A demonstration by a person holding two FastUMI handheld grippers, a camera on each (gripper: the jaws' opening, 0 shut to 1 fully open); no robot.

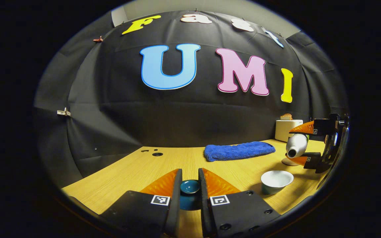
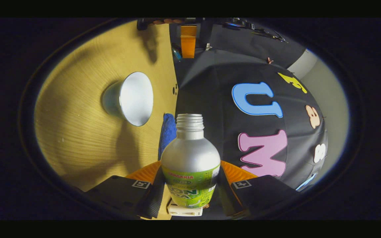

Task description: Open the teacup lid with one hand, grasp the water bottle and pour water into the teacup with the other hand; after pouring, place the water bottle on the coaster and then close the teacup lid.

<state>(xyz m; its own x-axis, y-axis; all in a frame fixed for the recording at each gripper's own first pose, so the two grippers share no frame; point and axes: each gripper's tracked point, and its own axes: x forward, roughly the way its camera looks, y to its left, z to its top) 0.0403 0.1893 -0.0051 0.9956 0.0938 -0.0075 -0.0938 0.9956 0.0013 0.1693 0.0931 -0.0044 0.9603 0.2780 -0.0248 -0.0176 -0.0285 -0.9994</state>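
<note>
Left gripper view: left gripper is clamping the lid beside the open teacup on the table.

Right gripper view: right gripper is squeezing the tilted water bottle; bring its mouth over the teacup before tipping further.

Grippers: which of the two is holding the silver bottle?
The right gripper: its jaws clamp the silver bottle, tipped on its side above the table. The left gripper holds a small dark blue lid instead.
</note>
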